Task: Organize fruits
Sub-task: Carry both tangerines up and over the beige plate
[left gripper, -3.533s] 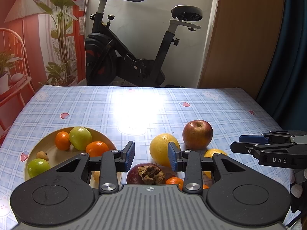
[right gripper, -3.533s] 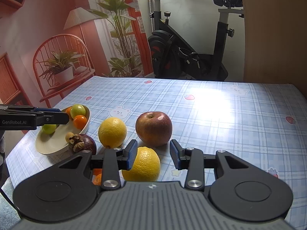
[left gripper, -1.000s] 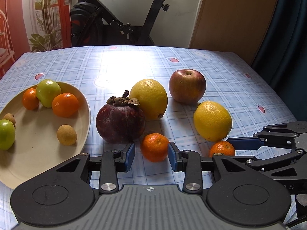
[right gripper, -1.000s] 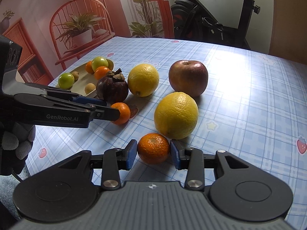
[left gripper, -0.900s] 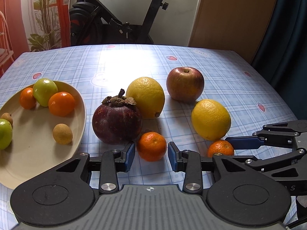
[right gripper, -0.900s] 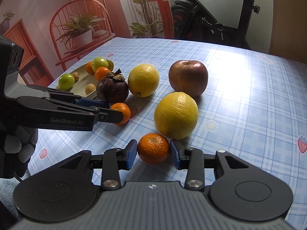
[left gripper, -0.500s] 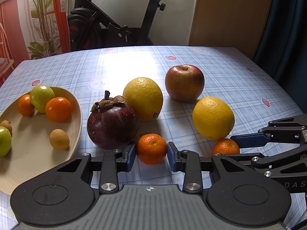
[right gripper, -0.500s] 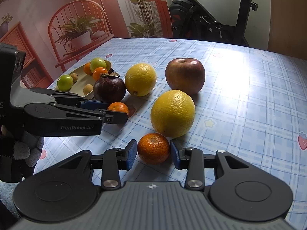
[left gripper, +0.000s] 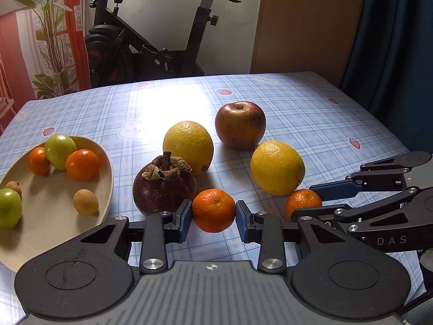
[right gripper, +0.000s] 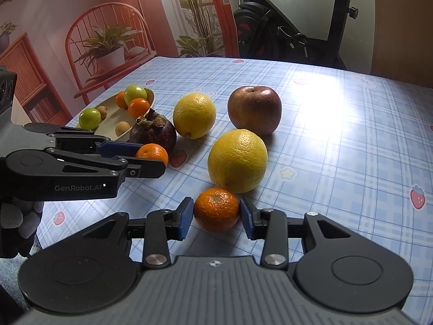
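Note:
My left gripper (left gripper: 213,219) has its blue pads on both sides of a small mandarin (left gripper: 213,210) and is shut on it, right beside a dark mangosteen (left gripper: 163,187). My right gripper (right gripper: 216,218) is shut on a second mandarin (right gripper: 216,209), in front of a yellow orange (right gripper: 237,161). Another yellow orange (left gripper: 188,146) and a red apple (left gripper: 240,124) lie behind. A beige plate (left gripper: 46,233) at the left holds mandarins, green fruits and small brown fruits. The right gripper (left gripper: 305,205) and its mandarin (left gripper: 303,201) also show in the left wrist view.
The fruits lie on a blue checked tablecloth (left gripper: 311,113). An exercise bike (left gripper: 151,40) stands beyond the far edge, with a wooden panel (left gripper: 305,21) and dark curtain (left gripper: 392,40) to the right. A pink wall scene with a plant (right gripper: 108,43) is on the left side.
Both grippers came down from above the fruit to table level, each around a mandarin. In the last half second both views tilted up slightly and the pads closed onto the mandarins.

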A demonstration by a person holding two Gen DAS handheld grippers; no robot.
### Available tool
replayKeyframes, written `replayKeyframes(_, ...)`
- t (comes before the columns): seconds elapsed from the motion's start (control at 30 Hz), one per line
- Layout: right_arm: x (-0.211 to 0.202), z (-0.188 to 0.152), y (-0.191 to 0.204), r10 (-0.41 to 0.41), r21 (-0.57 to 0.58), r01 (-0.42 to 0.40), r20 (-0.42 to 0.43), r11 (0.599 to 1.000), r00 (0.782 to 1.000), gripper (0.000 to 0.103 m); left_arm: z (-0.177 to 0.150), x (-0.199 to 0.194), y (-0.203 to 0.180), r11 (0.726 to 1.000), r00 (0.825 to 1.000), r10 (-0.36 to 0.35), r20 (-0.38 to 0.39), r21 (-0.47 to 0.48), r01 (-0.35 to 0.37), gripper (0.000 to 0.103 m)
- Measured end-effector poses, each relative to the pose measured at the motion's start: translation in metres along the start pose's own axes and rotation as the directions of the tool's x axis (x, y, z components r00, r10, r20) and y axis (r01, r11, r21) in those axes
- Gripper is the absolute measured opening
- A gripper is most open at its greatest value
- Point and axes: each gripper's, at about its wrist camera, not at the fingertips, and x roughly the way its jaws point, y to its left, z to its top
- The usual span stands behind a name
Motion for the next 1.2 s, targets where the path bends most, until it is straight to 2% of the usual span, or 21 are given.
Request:
replayKeyframes(0.63,-0.018,0.011,0.008,-0.027,-0.027,0.028,0.048,0.999,0.998,0.04,0.007,-0.026,0.004,1.0,0.997,-0.022,0.079,-0.014,0.023,0.037)
replayKeyframes(1.2,-0.014,0.047,0.032,-0.003,-0.105,0.013,0.096,0.994,0.995,0.04,0.024,-0.07,0.045,0.997,0.981,0.006,0.193,-0.082,0.01,0.037)
